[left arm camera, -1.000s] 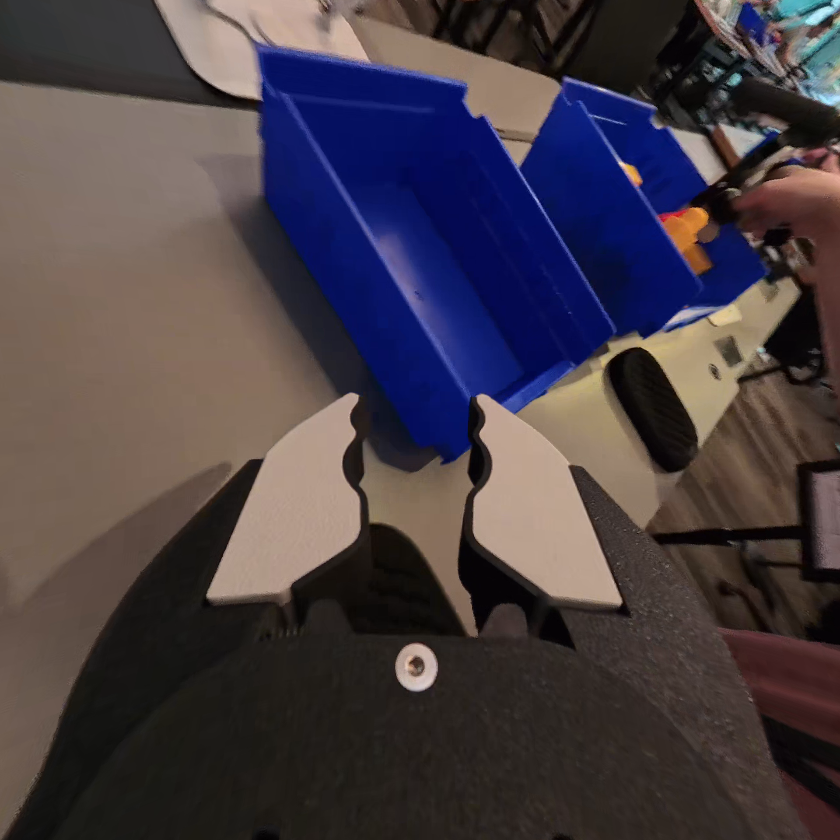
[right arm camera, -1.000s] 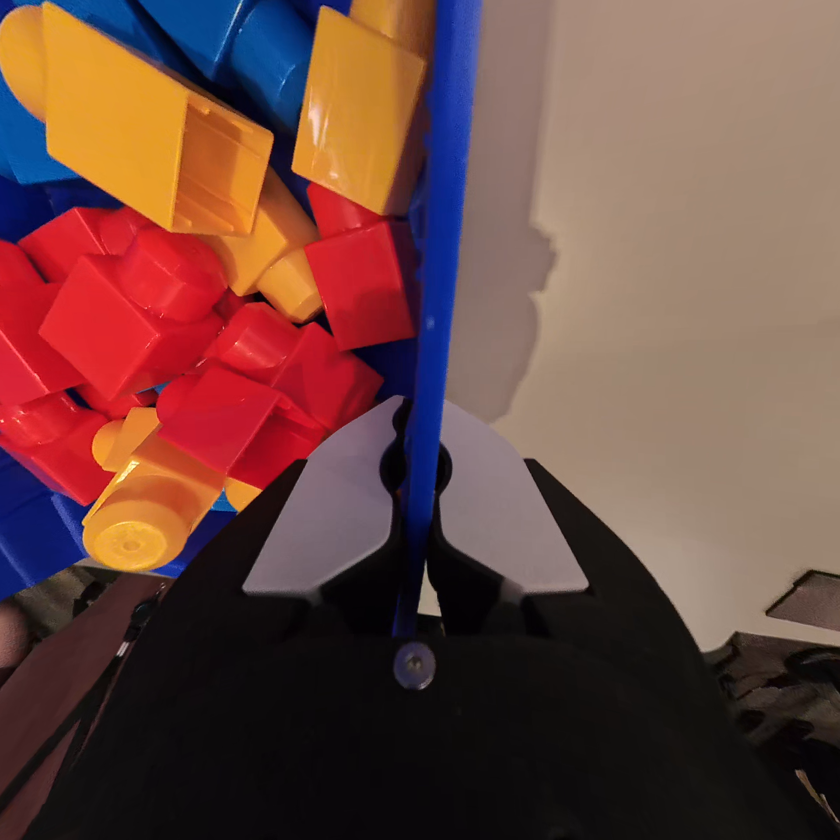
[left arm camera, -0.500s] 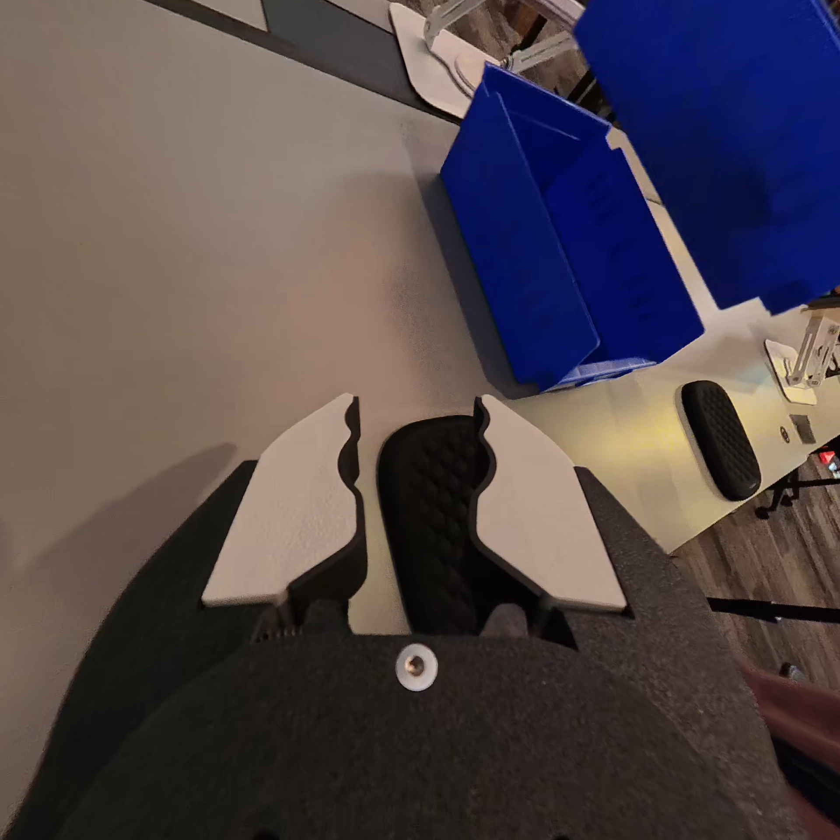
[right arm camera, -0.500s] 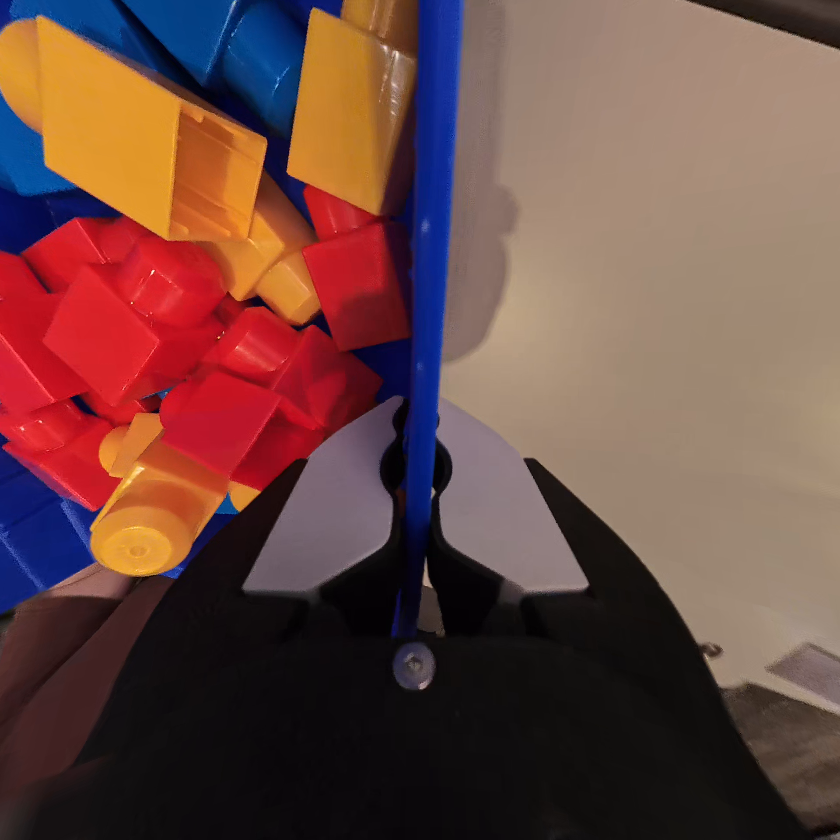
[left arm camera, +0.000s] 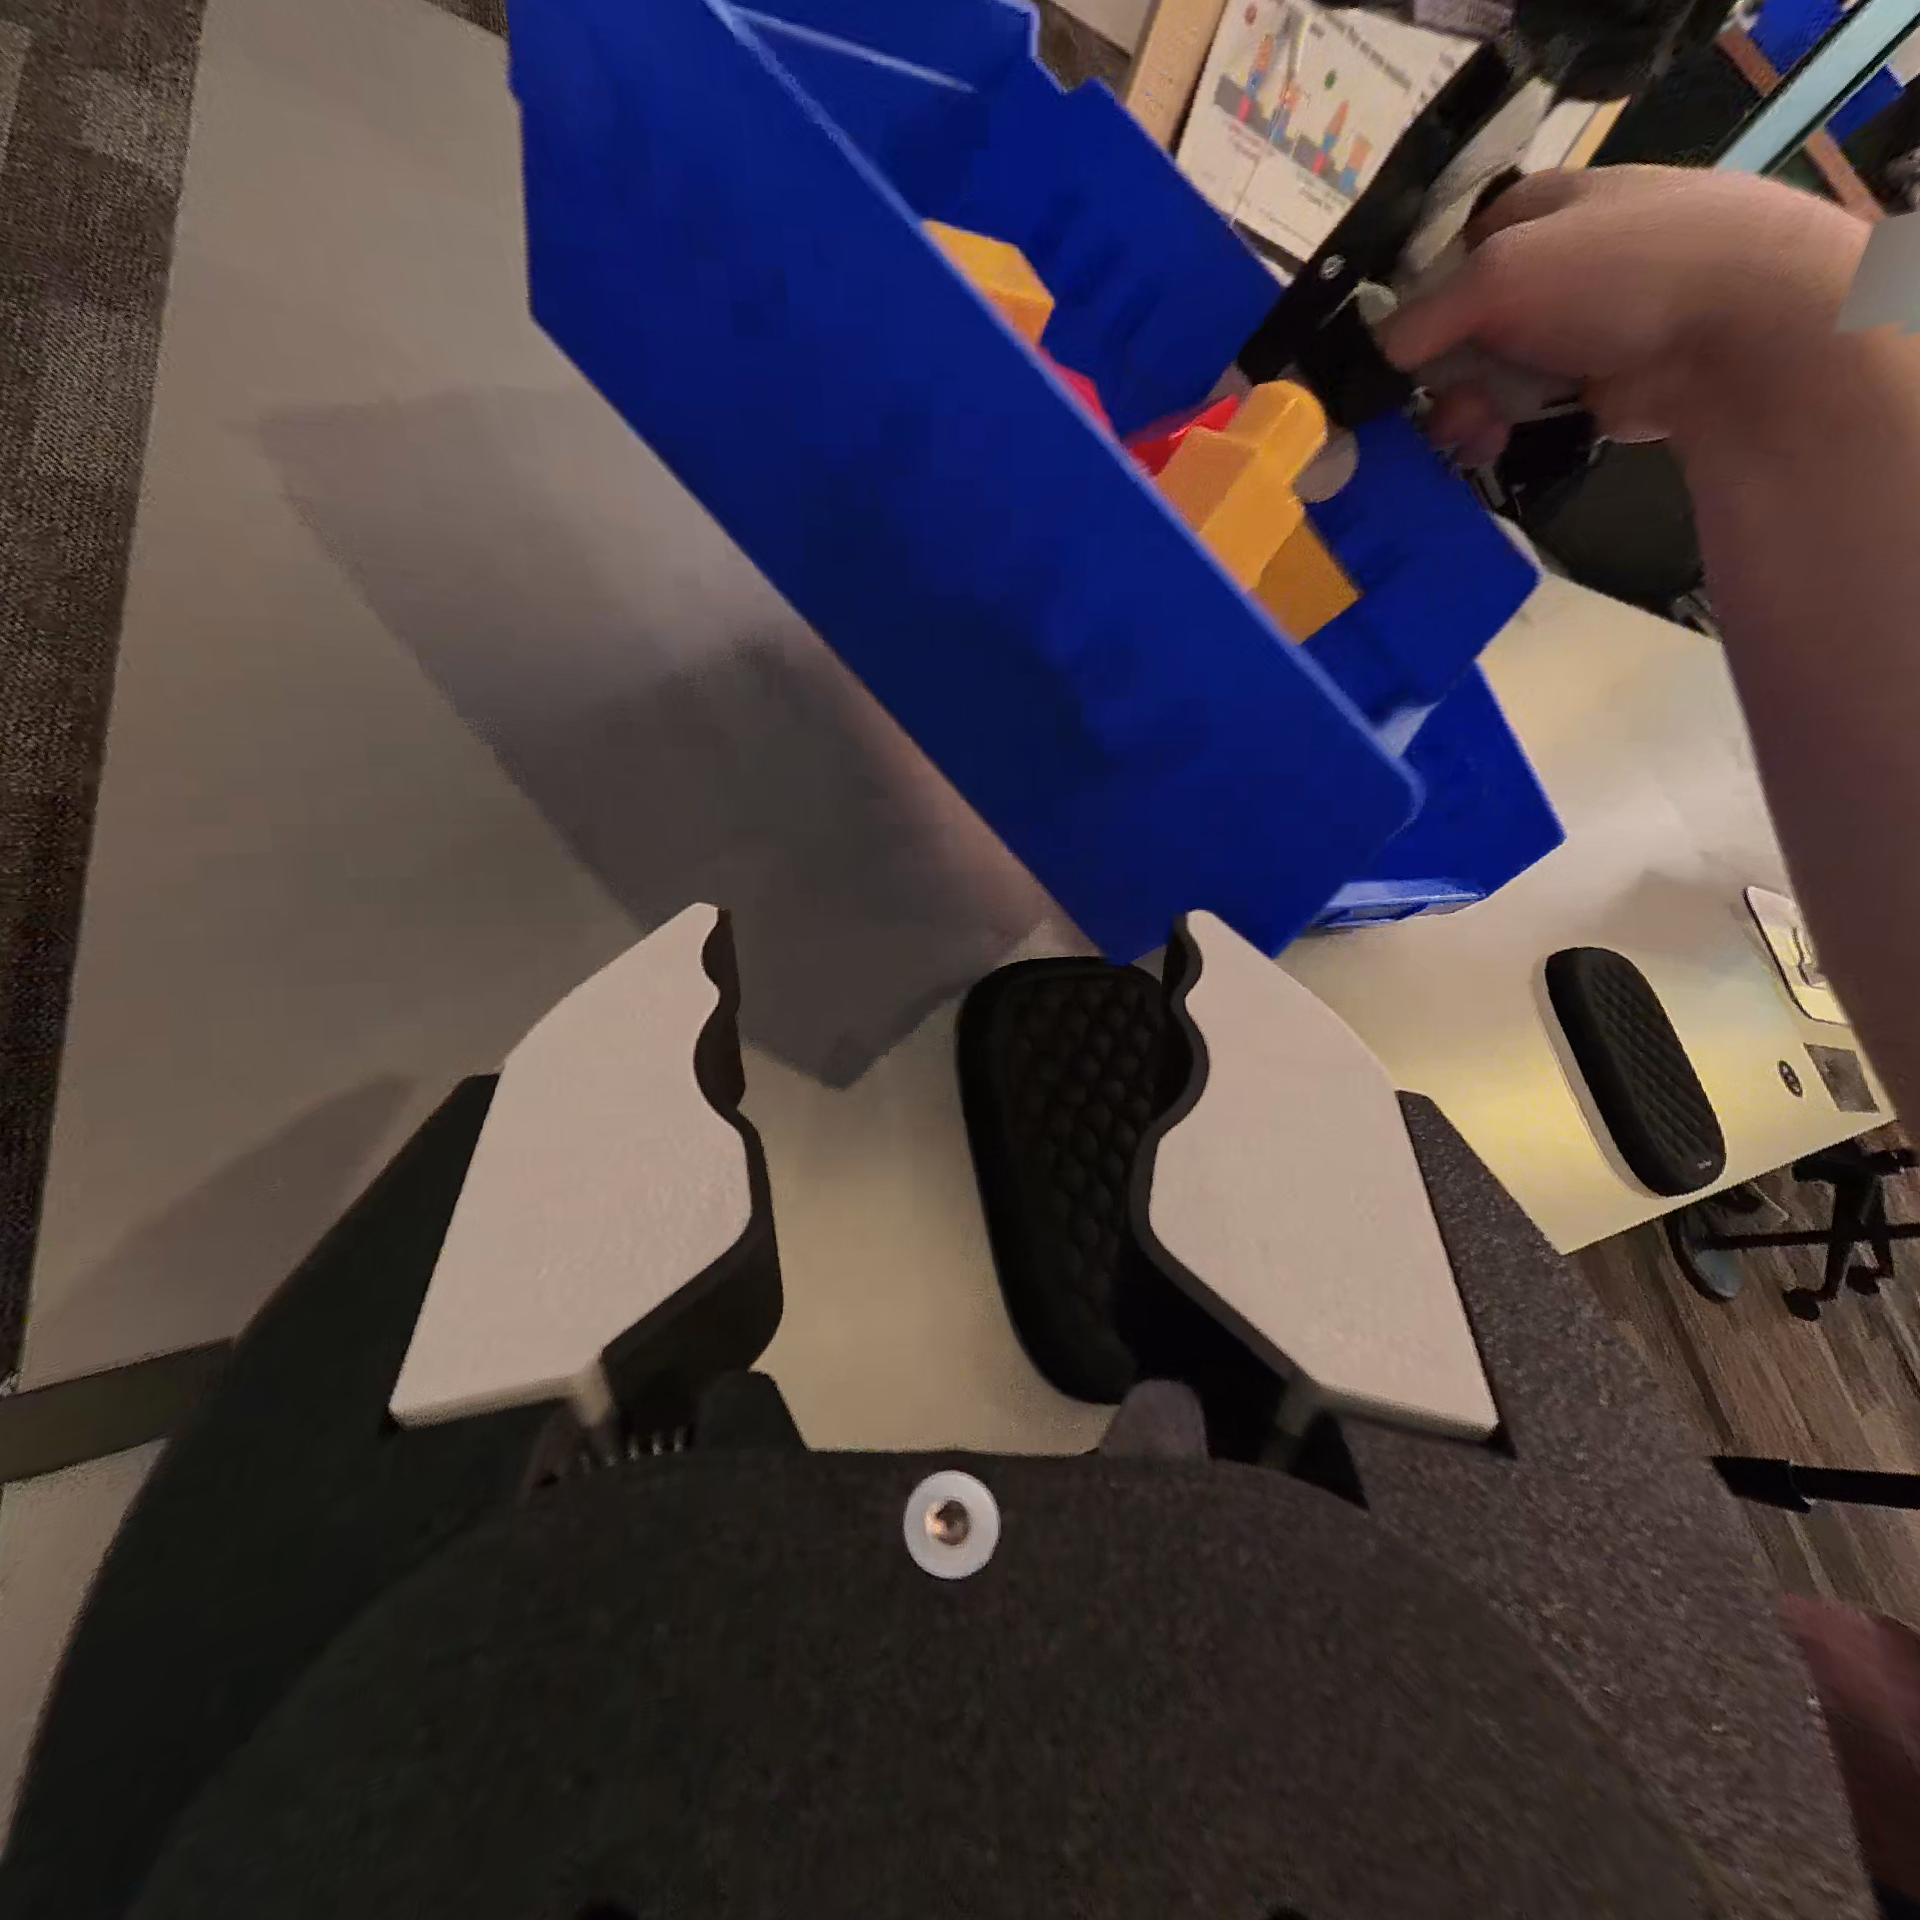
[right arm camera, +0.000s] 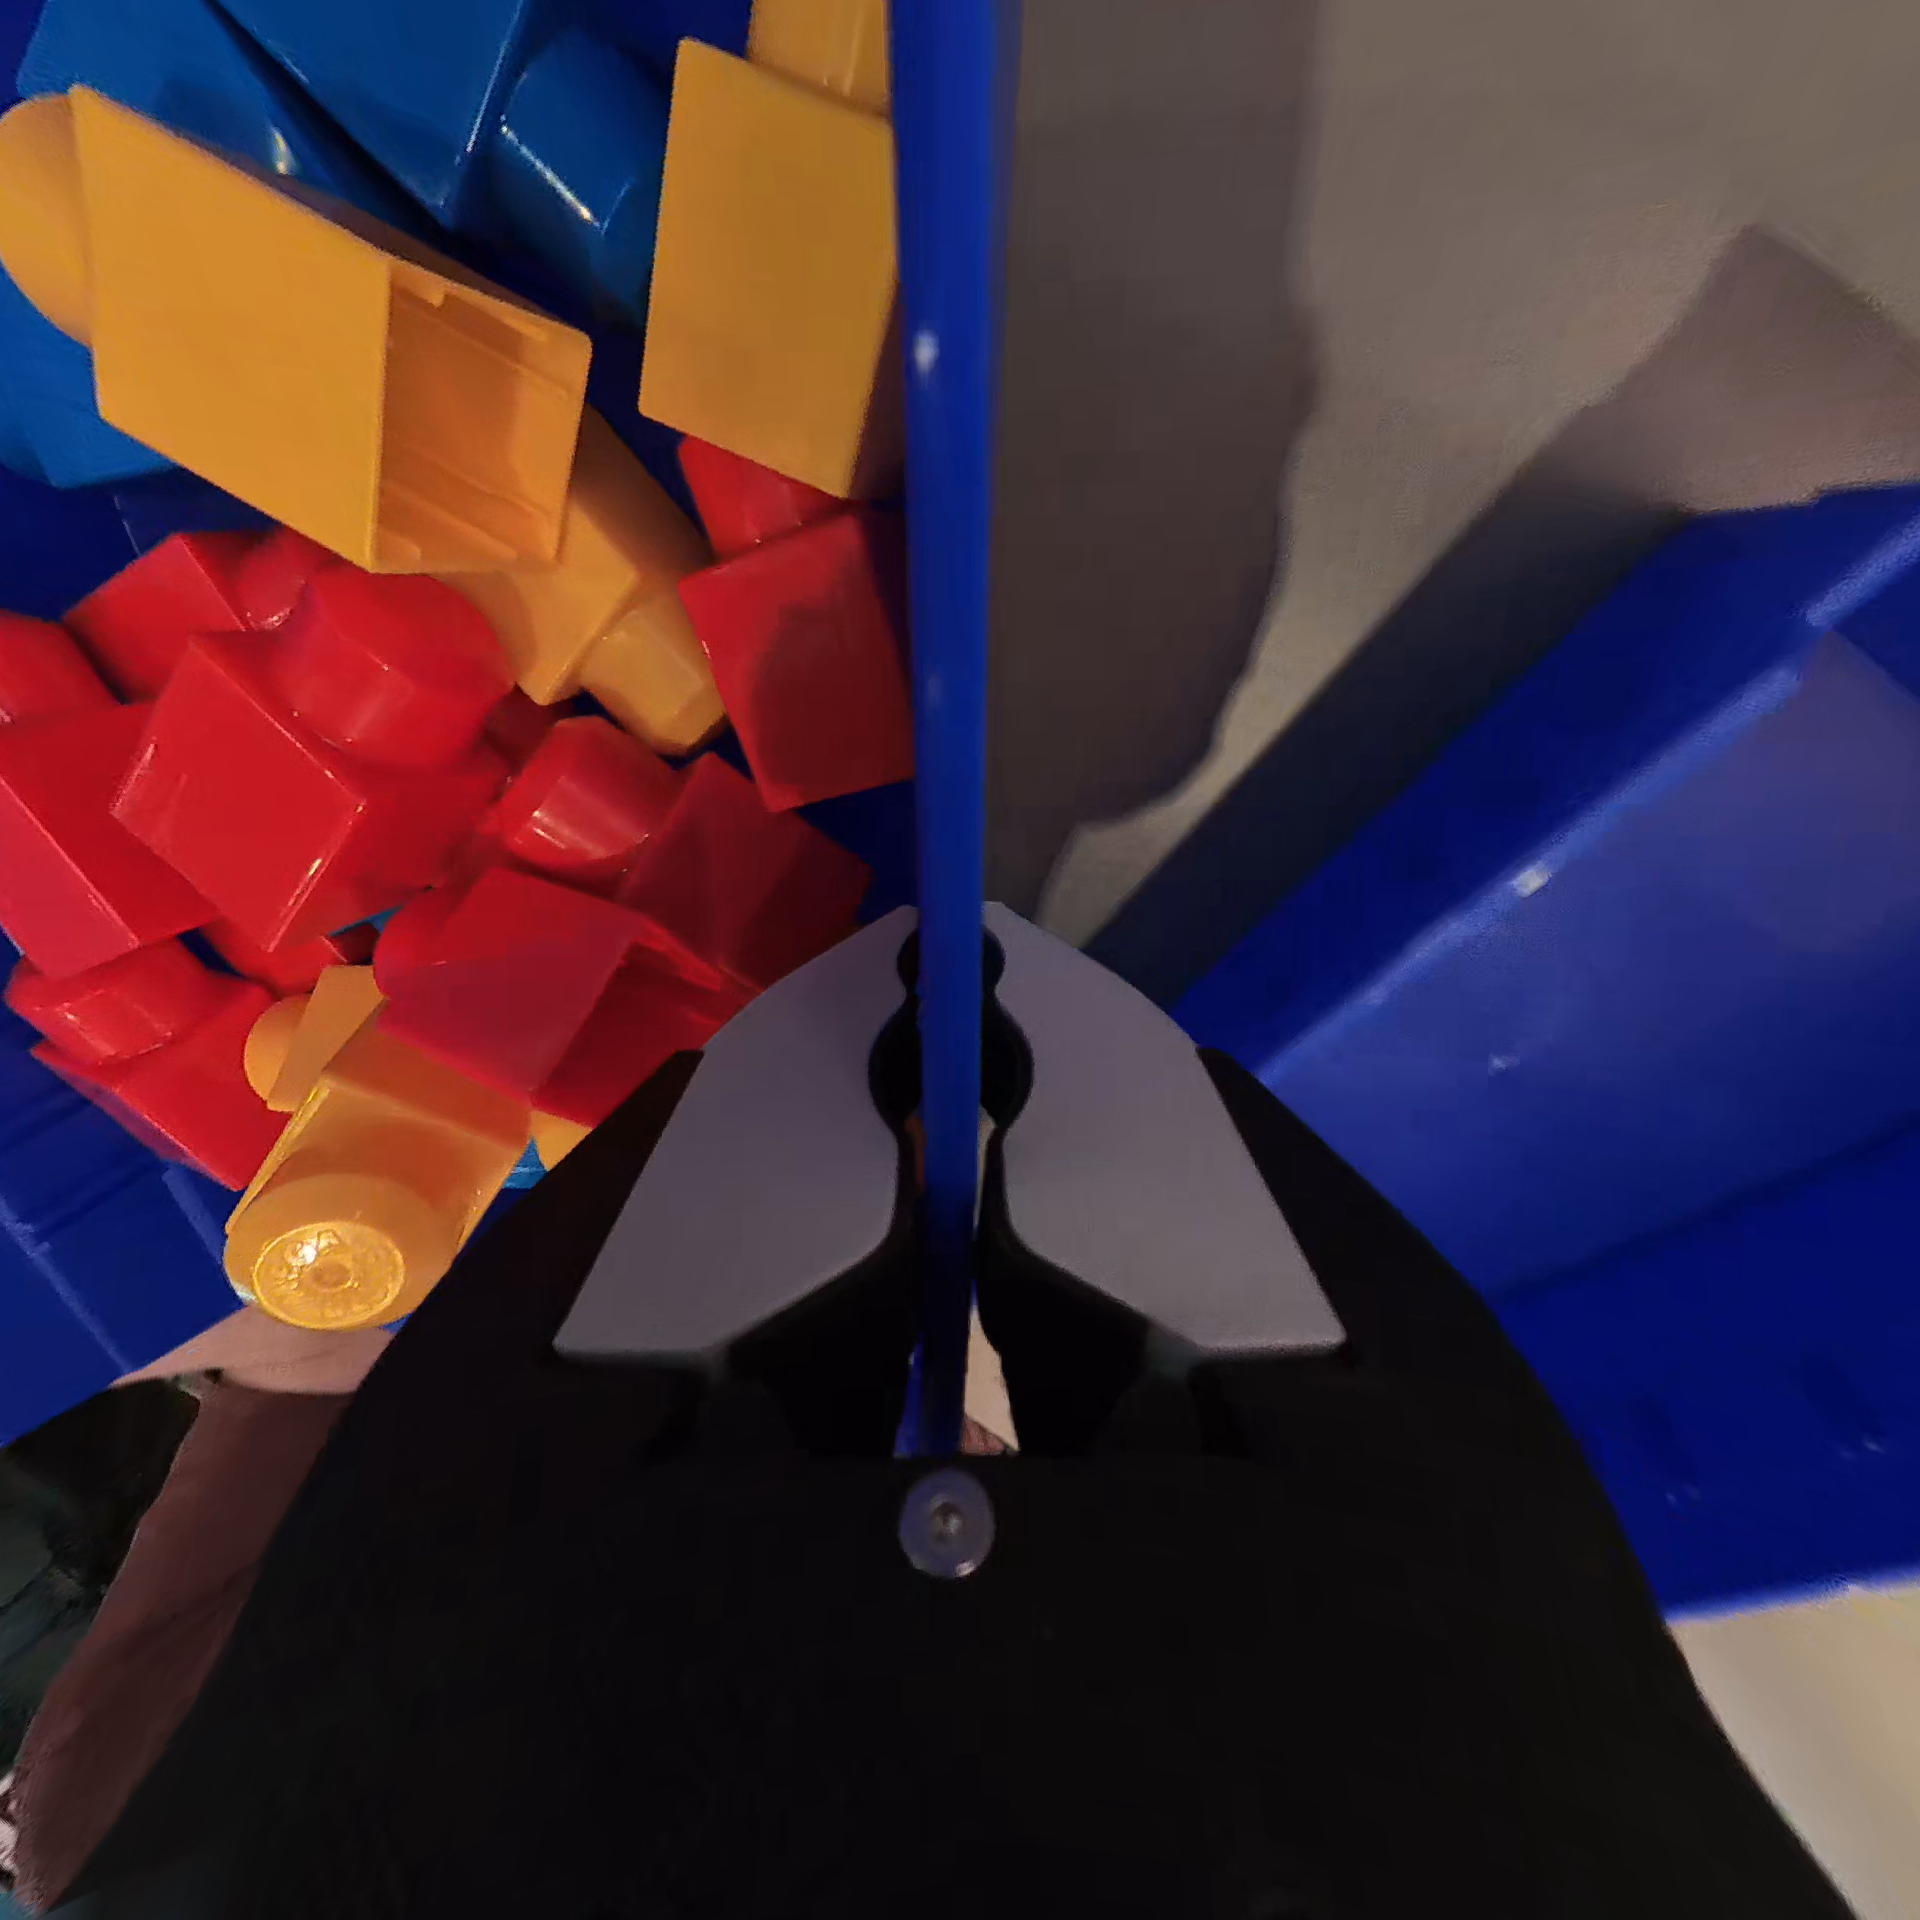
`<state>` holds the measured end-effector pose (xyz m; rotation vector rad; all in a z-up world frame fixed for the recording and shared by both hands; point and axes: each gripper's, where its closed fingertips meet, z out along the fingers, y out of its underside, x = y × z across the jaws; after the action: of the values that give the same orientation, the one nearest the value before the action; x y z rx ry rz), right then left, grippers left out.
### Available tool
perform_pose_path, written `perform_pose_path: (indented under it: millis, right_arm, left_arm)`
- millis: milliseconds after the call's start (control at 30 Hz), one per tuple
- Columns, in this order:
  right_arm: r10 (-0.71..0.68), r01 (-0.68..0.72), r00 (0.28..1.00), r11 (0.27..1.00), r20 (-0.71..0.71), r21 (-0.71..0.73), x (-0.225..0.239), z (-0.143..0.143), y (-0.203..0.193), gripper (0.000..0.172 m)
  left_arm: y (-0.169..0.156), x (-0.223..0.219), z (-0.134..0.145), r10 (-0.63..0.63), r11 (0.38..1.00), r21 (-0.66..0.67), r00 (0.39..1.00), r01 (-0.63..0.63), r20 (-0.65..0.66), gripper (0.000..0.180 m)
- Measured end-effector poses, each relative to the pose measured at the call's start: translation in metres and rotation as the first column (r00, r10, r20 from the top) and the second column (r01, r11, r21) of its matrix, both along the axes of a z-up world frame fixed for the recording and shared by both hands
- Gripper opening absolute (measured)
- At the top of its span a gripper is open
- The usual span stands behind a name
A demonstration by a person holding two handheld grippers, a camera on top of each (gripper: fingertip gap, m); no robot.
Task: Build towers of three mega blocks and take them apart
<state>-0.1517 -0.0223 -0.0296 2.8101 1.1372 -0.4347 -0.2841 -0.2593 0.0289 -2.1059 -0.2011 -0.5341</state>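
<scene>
Overhead, tilted blue bin [left arm camera: 935, 582] above bare table [left arm camera: 312, 727], fingers [left arm camera: 623, 1143] apart.

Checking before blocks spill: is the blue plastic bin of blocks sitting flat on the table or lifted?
Lifted and tilted: the blue plastic bin hangs above its shadow on the grey table, its wall clamped in the right tongs.

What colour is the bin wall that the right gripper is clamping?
Blue bin wall, seen best in the right wrist view.
</scene>
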Motion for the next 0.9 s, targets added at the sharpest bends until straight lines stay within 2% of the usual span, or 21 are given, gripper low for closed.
perform_pose_path:
  millis: [267,467,567,667,767,833,867,900]
  right_arm:
    - [-0.071,0.069,0.997,0.996,0.044,0.048,-0.034,-0.056,-0.002,0.005]
    - [-0.113,0.11,0.992,0.993,0.064,0.05,-0.036,-0.079,-0.007,0.005]
    - [-0.087,0.082,0.995,0.991,0.052,0.102,-0.037,-0.084,-0.004,0.012]
    - [-0.036,0.045,0.999,0.968,-0.039,0.248,-0.038,-0.063,0.014,0.013]
    - [0.028,0.057,0.984,0.883,-0.174,0.465,-0.025,-0.005,0.035,0.041]
    - [0.063,0.062,0.98,0.804,-0.189,0.592,0.01,0.03,0.041,0.051]
    - [0.055,0.058,0.986,0.771,-0.158,0.634,0.036,0.04,0.044,0.054]
    - [0.027,0.055,0.993,0.752,-0.114,0.656,0.067,0.043,0.047,0.057]
  left_arm:
    - [0.005,-0.01,-0.032,0.025,0.999,-0.032,0.998,-0.023,0.063,0.081]
    - [0.036,-0.016,-0.071,0.105,0.99,-0.097,0.994,-0.102,0.023,0.082]
    - [0.056,-0.014,-0.089,0.133,0.985,-0.107,0.991,-0.132,0.003,0.08]
    - [0.069,-0.016,-0.106,0.172,0.979,-0.11,0.985,-0.174,-0.03,0.074]
    - [0.075,-0.007,-0.126,0.145,0.975,-0.167,0.989,-0.146,-0.018,0.072]
    - [0.081,-0.002,-0.128,0.124,0.98,-0.155,0.992,-0.122,0.001,0.07]
    - [0.082,-0.001,-0.126,0.116,0.984,-0.14,0.993,-0.114,0.009,0.057]
    - [0.082,-0.004,-0.126,0.116,0.983,-0.139,0.993,-0.116,-0.008,0.052]
